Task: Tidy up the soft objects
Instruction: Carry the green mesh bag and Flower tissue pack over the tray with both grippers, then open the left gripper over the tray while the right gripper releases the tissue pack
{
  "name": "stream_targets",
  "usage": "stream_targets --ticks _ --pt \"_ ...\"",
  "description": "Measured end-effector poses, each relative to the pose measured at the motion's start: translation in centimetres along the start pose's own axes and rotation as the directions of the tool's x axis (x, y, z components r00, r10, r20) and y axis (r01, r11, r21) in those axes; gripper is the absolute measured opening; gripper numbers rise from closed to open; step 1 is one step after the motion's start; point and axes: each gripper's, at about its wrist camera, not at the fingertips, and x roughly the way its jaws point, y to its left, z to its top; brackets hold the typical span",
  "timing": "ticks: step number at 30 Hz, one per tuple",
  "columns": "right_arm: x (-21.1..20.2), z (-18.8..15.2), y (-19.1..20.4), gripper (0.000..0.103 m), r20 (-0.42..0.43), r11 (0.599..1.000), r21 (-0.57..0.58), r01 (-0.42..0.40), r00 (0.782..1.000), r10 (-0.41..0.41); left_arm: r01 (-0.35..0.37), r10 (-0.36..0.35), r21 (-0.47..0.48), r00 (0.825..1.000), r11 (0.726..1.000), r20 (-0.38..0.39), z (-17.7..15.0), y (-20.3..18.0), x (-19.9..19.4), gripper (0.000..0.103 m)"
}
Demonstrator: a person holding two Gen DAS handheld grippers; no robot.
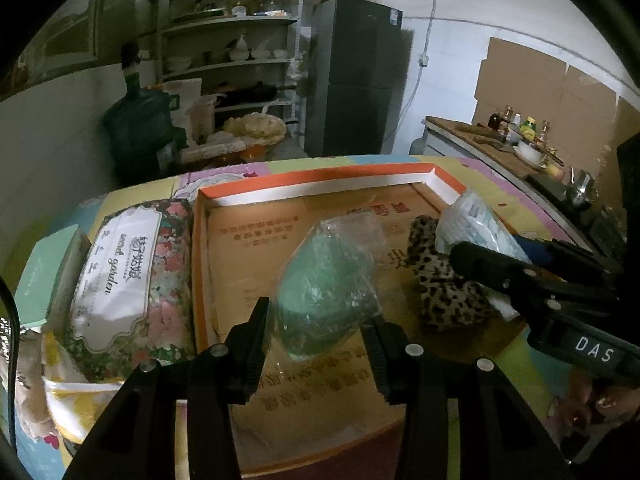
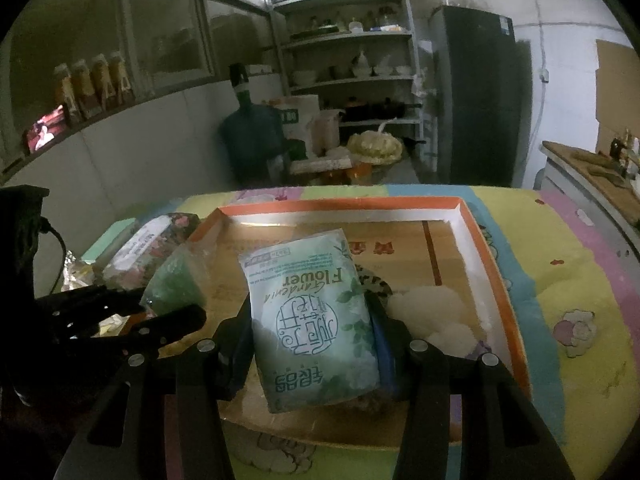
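My left gripper (image 1: 318, 320) is shut on a green soft bundle in a clear plastic bag (image 1: 326, 280), held over the orange-rimmed cardboard box (image 1: 320, 176). My right gripper (image 2: 310, 316) is shut on a pale green tissue pack printed "Gardenia Flower" (image 2: 312, 320), held above the same box (image 2: 492, 280). A leopard-print soft item (image 1: 444, 276) and a white fluffy item (image 2: 432, 312) lie inside the box. In the left wrist view the right gripper (image 1: 492, 246) comes in from the right with the tissue pack (image 1: 472, 224). In the right wrist view the left gripper (image 2: 172, 308) holds the green bundle (image 2: 176, 284).
A floral tissue pack (image 1: 132, 272) and a mint green box (image 1: 48, 272) lie left of the box on the colourful tablecloth (image 2: 560, 280). Behind the table stand a water jug (image 2: 250, 136), shelves (image 2: 352, 80) and a dark fridge (image 2: 480, 92). A counter with bottles (image 1: 516, 128) runs along the right.
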Motion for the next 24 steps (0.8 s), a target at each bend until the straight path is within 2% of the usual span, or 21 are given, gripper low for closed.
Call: stream_targets --ticks 7,18,24 --pt "1.9 -0.2 0.4 0.052 -0.042 1.0 -0.013 0.009 0.999 -0.009 -0.008 0.008 -0.003 1.0 1.0 0.004 -0.3 0.0 0.6 0.045" --pt "2.7 -0.7 0.0 0.052 -0.069 1.0 -0.001 0.007 0.998 -0.007 -0.003 0.003 -0.003 1.0 1.0 0.007 -0.2 -0.1 0.6 0.045" --pt "2.7 -0.8 -0.3 0.055 -0.074 1.0 0.006 0.001 0.997 0.0 0.011 -0.011 0.005 1.0 1.0 0.005 -0.1 -0.3 0.6 0.053"
